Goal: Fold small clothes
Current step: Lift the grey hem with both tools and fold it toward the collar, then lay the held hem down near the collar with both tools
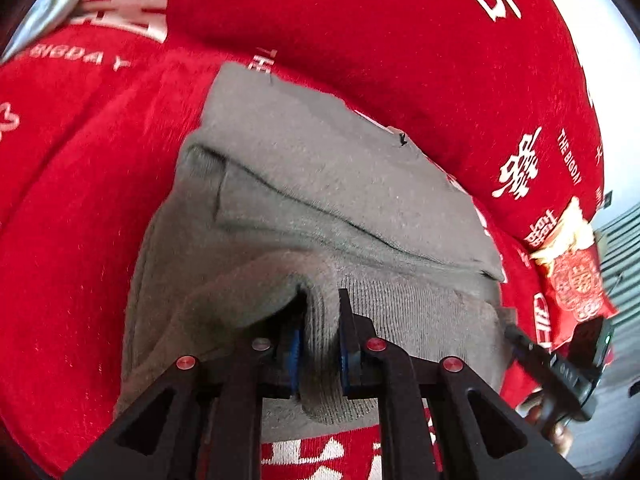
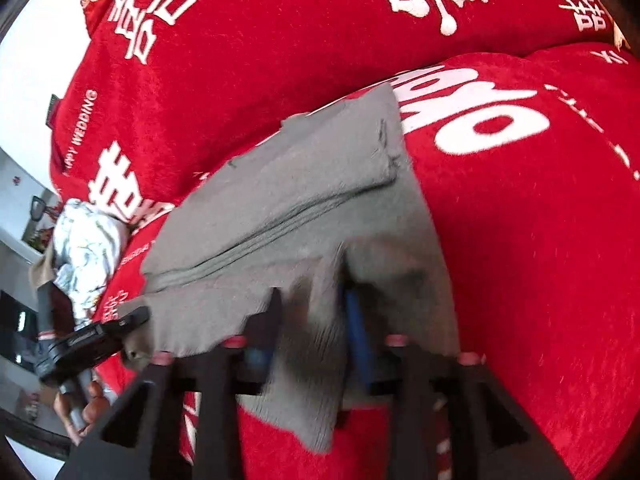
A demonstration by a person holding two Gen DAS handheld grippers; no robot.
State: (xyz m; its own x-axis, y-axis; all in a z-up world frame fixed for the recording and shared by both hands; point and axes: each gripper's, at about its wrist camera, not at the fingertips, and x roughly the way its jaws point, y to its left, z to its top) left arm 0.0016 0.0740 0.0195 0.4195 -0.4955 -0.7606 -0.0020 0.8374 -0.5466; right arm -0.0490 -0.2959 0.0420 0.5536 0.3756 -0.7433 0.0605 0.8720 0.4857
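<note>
A: Left gripper (image 1: 322, 312) is clamped on a bunched fold of the grey garment (image 1: 304, 184), near its ribbed hem. Pads pinch the knit tight, cloth hangs down between the fingers.

B: And the right one?

A: Right gripper (image 2: 310, 308) has its jaws apart. A flap of the same grey garment (image 2: 288, 208) sits in the gap, draped over the blue pad (image 2: 358, 332) side. I can't see it pinched; the picture is blurred there.

B: Where's the garment lying?

A: On the red cover (image 1: 72, 220) with white lettering, spread flat further out, with a seam line running across it. Its near edge is lifted at both grippers.

B: Anything else in view?

A: From my left camera, the other gripper's body shows at the right edge, with a red-and-gold packet (image 1: 572, 276) just behind it. From the right camera, a white patterned bundle (image 2: 90, 248) lies on the left side of the cover, apart from the garment.
</note>
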